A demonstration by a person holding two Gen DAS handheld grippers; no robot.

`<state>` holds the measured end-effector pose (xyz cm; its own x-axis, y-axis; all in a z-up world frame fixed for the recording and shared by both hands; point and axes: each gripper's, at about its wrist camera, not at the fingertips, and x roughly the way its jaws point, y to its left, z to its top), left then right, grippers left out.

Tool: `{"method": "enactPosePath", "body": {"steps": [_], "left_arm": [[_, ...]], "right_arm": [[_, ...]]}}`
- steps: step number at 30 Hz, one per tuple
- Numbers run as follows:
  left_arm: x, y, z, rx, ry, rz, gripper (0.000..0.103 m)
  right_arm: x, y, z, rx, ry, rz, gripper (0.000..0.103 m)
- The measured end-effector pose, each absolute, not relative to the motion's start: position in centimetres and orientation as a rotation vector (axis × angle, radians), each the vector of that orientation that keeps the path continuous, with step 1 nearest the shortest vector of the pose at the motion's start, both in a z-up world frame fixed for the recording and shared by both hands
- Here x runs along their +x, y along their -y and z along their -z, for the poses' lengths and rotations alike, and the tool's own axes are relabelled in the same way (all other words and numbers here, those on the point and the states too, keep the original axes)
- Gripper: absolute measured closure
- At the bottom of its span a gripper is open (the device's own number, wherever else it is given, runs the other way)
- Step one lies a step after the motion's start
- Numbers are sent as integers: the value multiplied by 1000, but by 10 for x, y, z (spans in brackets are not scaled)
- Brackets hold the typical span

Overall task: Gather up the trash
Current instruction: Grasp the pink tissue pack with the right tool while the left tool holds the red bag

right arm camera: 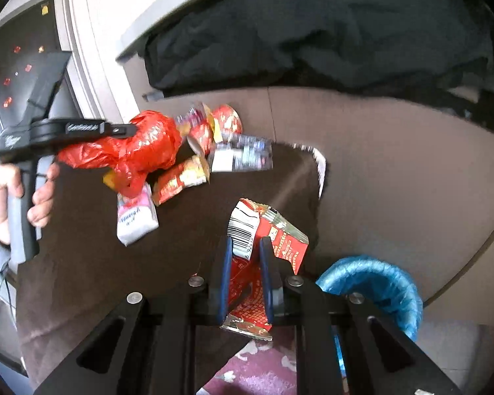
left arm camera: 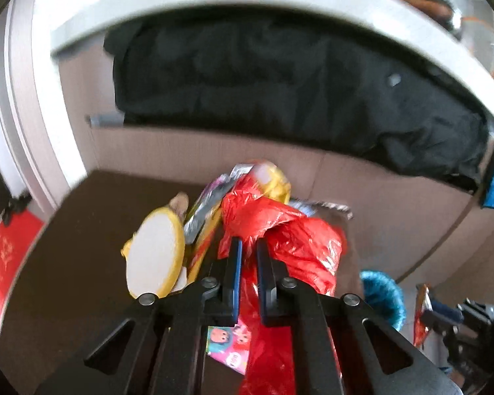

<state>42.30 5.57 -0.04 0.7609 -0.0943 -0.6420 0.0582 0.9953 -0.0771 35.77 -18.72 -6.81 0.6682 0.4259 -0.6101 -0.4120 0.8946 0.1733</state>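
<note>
Red plastic bag (left arm camera: 280, 230), crumpled, pinched between the left gripper's (left arm camera: 248, 247) two fingers, which sit close together on the film. Right wrist view shows the same bag (right arm camera: 141, 144) hanging off the front of that gripper (right arm camera: 133, 129), raised above the dark brown table (right arm camera: 82, 263), a loose tail drooping toward the tabletop. A person's hand (right arm camera: 13, 197) wraps the gripper's grey handle at the left edge.

Red snack wrapper (right arm camera: 276, 240), flattened, white barcode panel at its upper left, clamped between the right gripper's (right arm camera: 245, 247) blue-padded fingers (right arm camera: 225, 276); its silver lower edge sticks out below the jaws, over the table's near edge.

Rest of the trash on the table's far side: red-and-gold paper cup (right arm camera: 181, 179) lying on its side, two more red cups (right arm camera: 214, 128) behind it, a clear wrapper with a white label (right arm camera: 240, 156), a white and pink tissue pack (right arm camera: 135, 217) just below the bag's tail. Left wrist view: a yellow-rimmed round lid (left arm camera: 154, 256) standing on edge left of the fingers, silver foil wrappers (left arm camera: 210, 204) beside it.

Blue-lined bin (right arm camera: 378, 283) on the floor, right of the table, near the right gripper; also seen at lower right from the left wrist (left arm camera: 383, 293). Dark cloth (right arm camera: 313, 39) heaped behind the table. Patterned pink rug (right arm camera: 257, 368) under the table's near edge.
</note>
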Motion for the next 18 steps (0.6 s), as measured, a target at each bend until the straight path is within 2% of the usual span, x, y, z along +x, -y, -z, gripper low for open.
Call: {"method": "enactPosePath", "body": {"steps": [3, 5, 8, 18], "left_arm": [[402, -40, -25, -33, -633, 111, 95], [391, -23, -37, -25, -603, 144, 95], [381, 13, -49, -1, -575, 203, 95], [390, 77, -31, 6, -650, 298, 95]], "right_arm": [[353, 201, 50, 37, -644, -457, 88], [349, 212, 39, 39, -620, -442, 97], [344, 235, 27, 37, -595, -400, 97], [339, 294, 44, 68, -639, -342, 98]]}}
